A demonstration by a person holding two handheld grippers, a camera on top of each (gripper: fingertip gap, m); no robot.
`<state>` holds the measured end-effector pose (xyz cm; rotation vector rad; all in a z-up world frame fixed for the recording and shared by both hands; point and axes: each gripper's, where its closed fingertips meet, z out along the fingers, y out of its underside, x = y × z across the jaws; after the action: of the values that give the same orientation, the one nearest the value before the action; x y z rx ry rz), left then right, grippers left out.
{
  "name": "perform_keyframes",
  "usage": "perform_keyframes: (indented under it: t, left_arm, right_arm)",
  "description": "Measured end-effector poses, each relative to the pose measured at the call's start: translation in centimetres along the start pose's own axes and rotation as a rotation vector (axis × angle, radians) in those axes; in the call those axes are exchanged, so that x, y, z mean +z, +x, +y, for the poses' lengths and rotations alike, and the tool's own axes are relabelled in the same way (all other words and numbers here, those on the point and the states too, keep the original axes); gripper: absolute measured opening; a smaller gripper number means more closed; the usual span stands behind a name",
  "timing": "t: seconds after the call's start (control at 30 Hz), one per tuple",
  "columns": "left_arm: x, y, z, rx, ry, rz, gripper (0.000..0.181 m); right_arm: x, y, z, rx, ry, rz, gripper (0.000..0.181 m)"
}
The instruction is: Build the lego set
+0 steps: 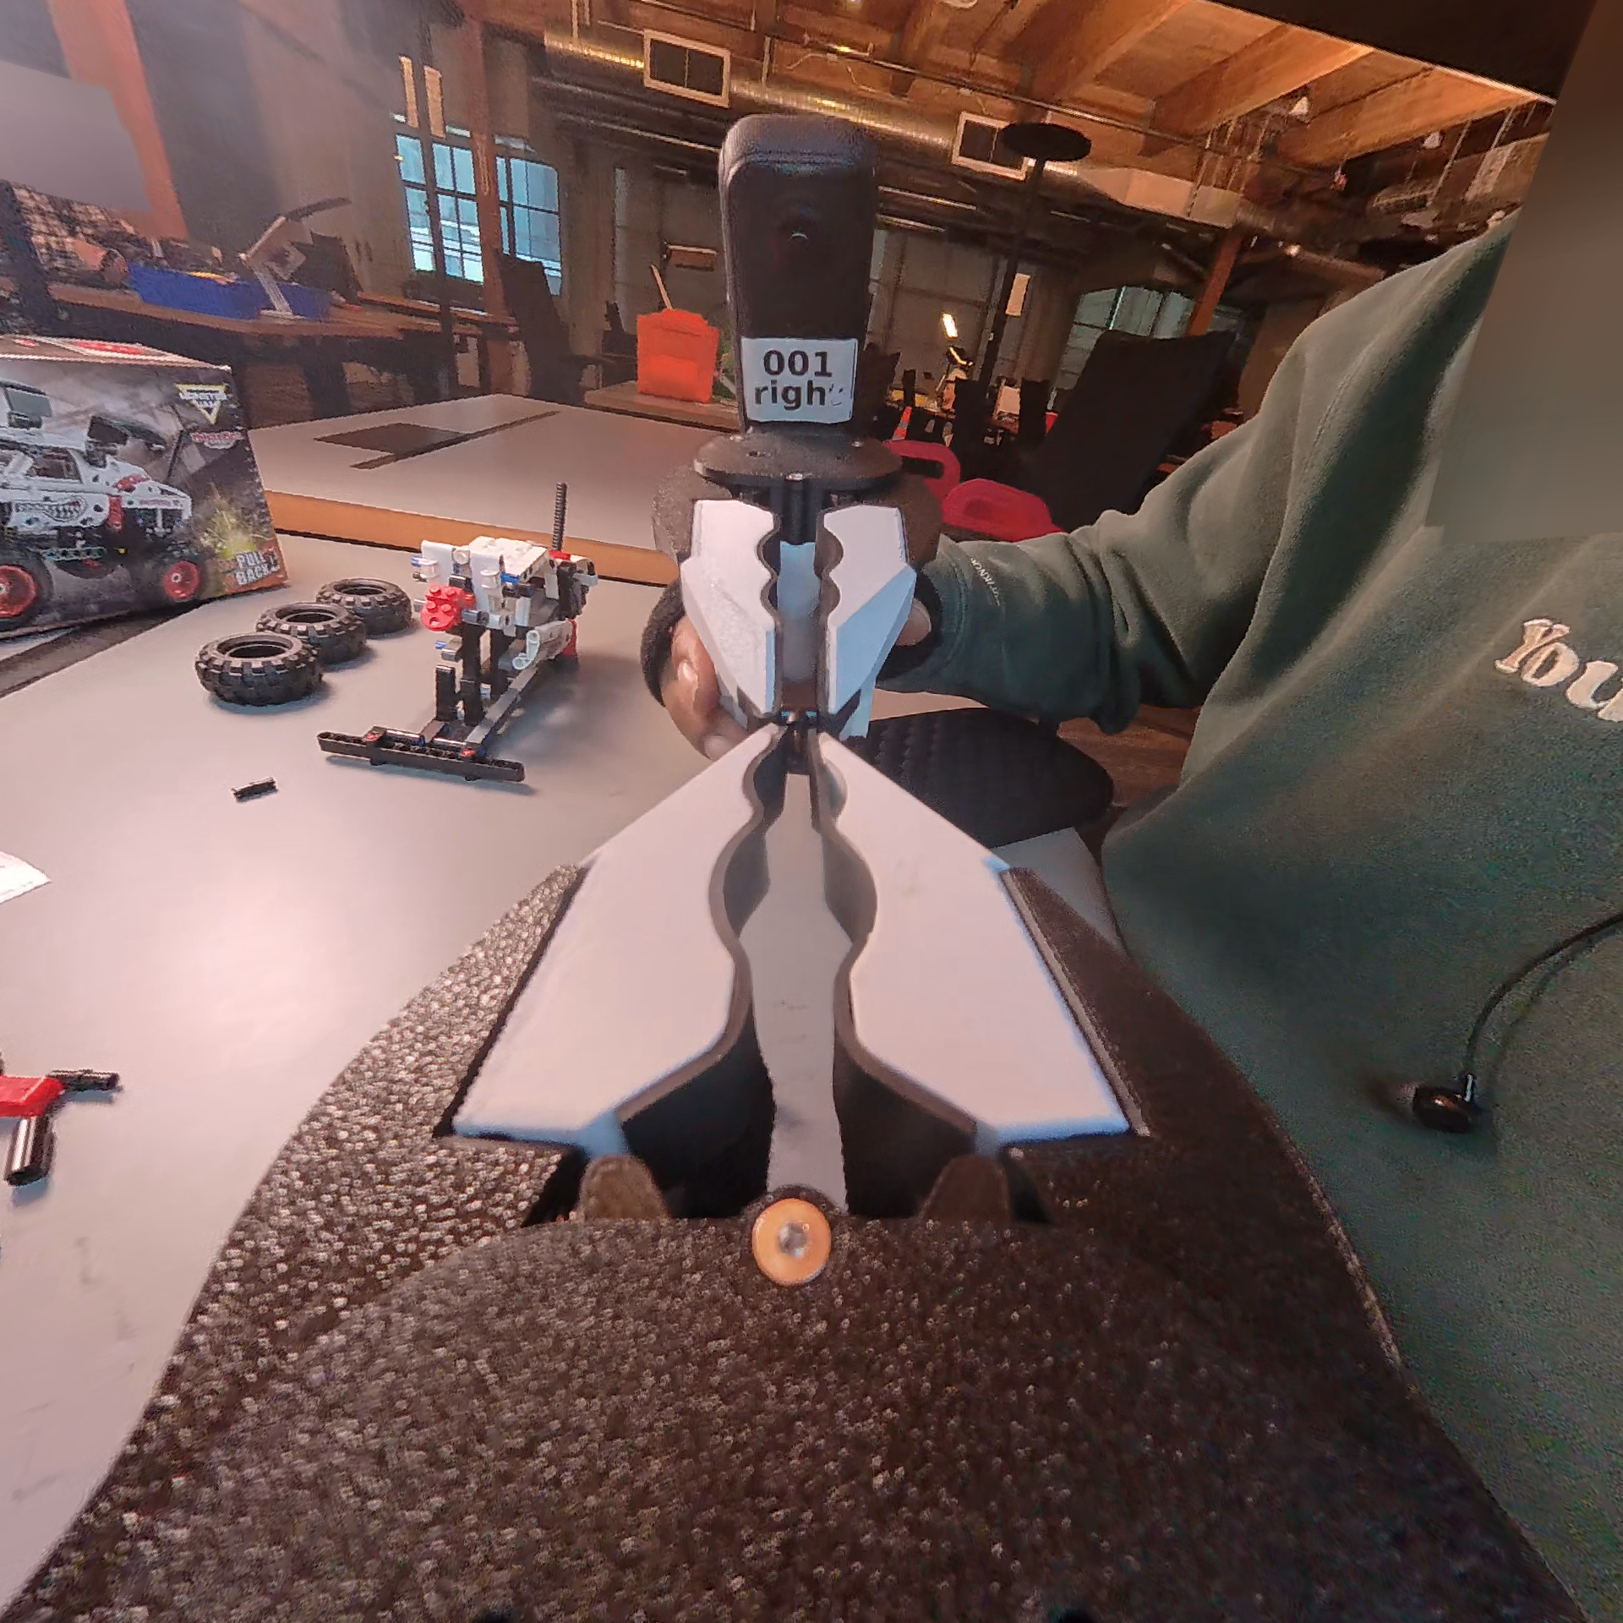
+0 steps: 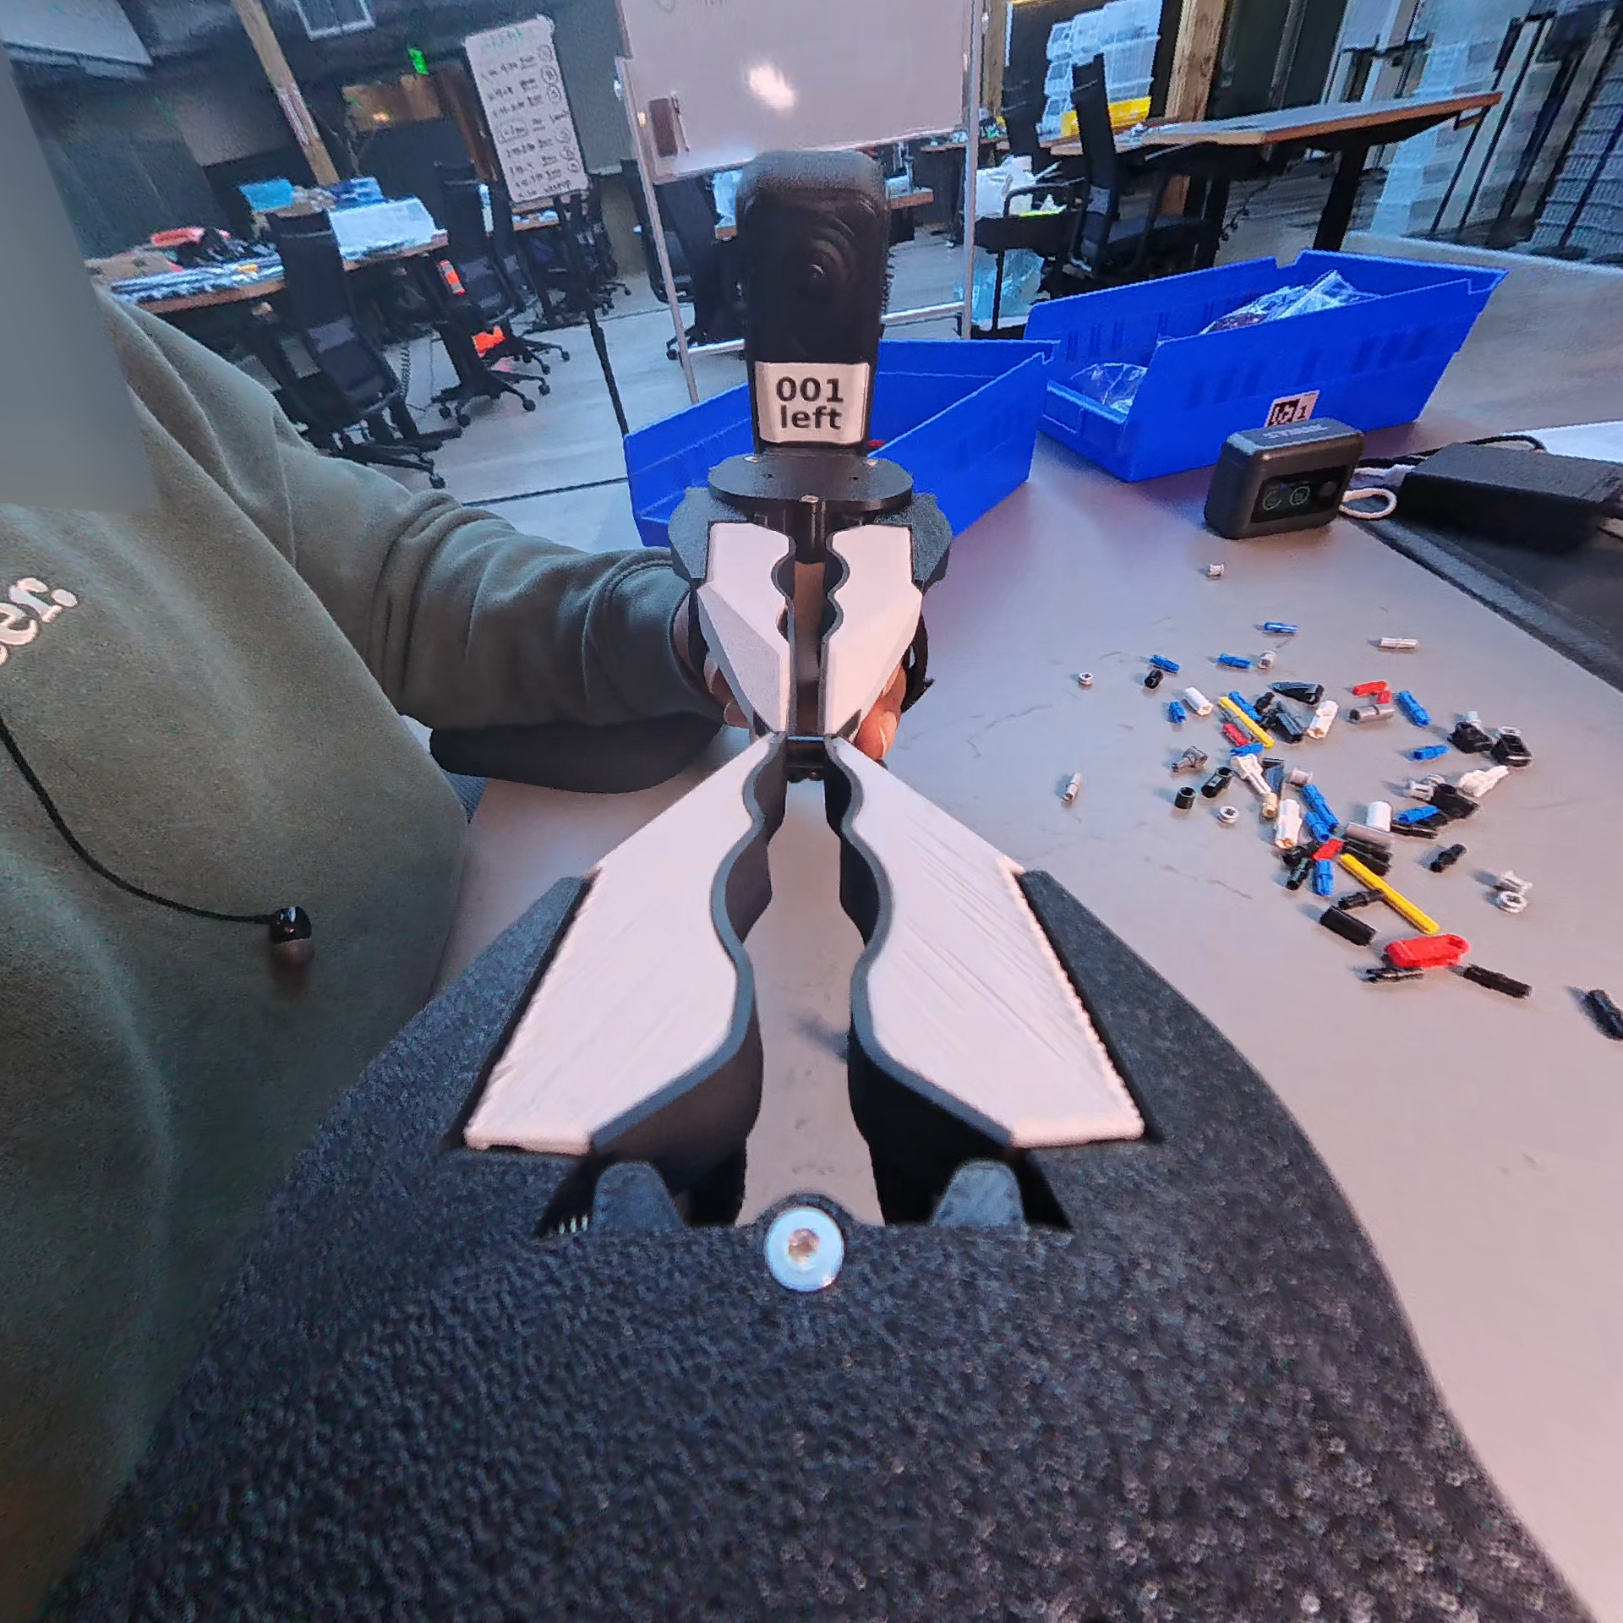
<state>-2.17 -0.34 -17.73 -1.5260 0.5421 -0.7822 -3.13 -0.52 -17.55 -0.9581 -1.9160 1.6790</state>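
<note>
Facing each other tip to tip above the grey table (image 1: 220,922), the two grippers meet right in the middle of both views. The left gripper (image 1: 797,753) has its white fingers (image 1: 667,948) pinched nearly together at the tips, clamped on a small black lego piece (image 1: 797,762), and the right gripper (image 2: 804,762) looks like it's pinching the same little piece from the other side, though the piece is so tiny and dark I can't tell what kind it is. Each gripper is held by a hand (image 1: 698,685) coming out of a green sweatshirt sleeve (image 1: 1142,606), and a black earbud (image 1: 1440,1108) dangles on its cord over the sweatshirt. Moving out on the left gripper's side, the half-built truck chassis (image 1: 492,632) sits on the table, white and black with a red bit on it, with three black tires (image 1: 303,641) lined up just beside it and a stray black pin (image 1: 255,789) close by. The lego set box (image 1: 123,492) stands behind the tires, and a red connector piece (image 1: 26,1098) lies near the edge of the view. On the right gripper's side, a scattered pile of loose lego parts (image 2: 1317,790) in blue, black, white, yellow and red is spread over the table, with two blue bins (image 2: 1229,369) and a small black device (image 2: 1282,479) farther back.
</note>
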Motion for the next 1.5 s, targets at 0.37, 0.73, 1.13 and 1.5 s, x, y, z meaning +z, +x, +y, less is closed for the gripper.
perform_keyframes:
  t: [0.37,0.73,1.13,1.5]
  left_arm:
    - [0.2,-1.1,0.9,0.148,-0.085,-0.136,0.004]
    - [-0.5,-2.5,8.9,-0.106,-0.501,-0.1,0.039]
    - [0.3,-2.2,13.7,0.053,-0.757,-0.149,0.027]
    - [0.3,-2.5,13.7,0.11,-0.757,-0.159,0.022]
  right_arm:
    - [0.0,1.0,1.0,-0.045,-0.136,0.028,0.007]
    - [-0.8,1.9,4.5,-0.256,-0.553,-0.036,0.007]
    - [0.0,2.1,8.3,-0.328,-0.783,-0.098,0.007]
    - [0.7,1.5,10.4,-0.325,-0.878,-0.149,0.007]
